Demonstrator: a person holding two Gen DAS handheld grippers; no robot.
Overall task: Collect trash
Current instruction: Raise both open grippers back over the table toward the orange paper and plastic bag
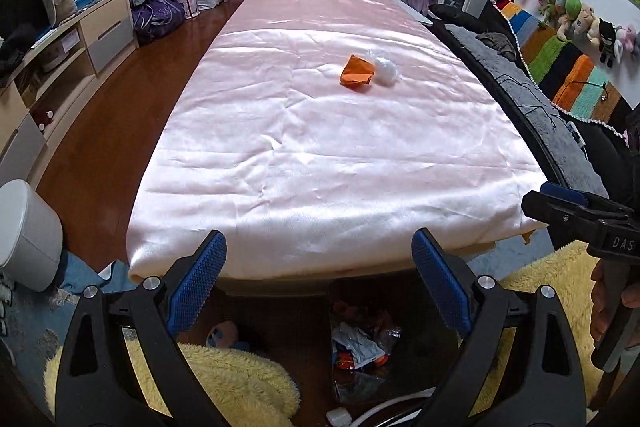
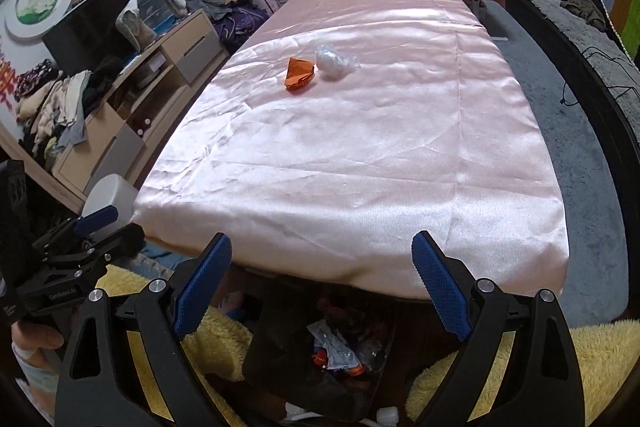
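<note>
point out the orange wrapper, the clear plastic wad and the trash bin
orange wrapper (image 1: pixel 357 72), left wrist view, middle of its top face
clear plastic wad (image 1: pixel 386 70), left wrist view, its white centre
trash bin (image 2: pixel 280 339), right wrist view, dark left wall

Soft, even daylight; sheen on the pink cloth (image 1: pixel 320 147); strong fisheye bending, perhaps slight edge blur.

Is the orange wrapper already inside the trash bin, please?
No, the orange wrapper lies on the pink cloth beside a white wad.

White letters "DAS", cut off at the frame edge, on the black body of the right gripper (image 1: pixel 560 201), seen from the left wrist view. Small white print on the left gripper (image 2: pixel 96 223) body, right wrist view — too blurred to read.
</note>
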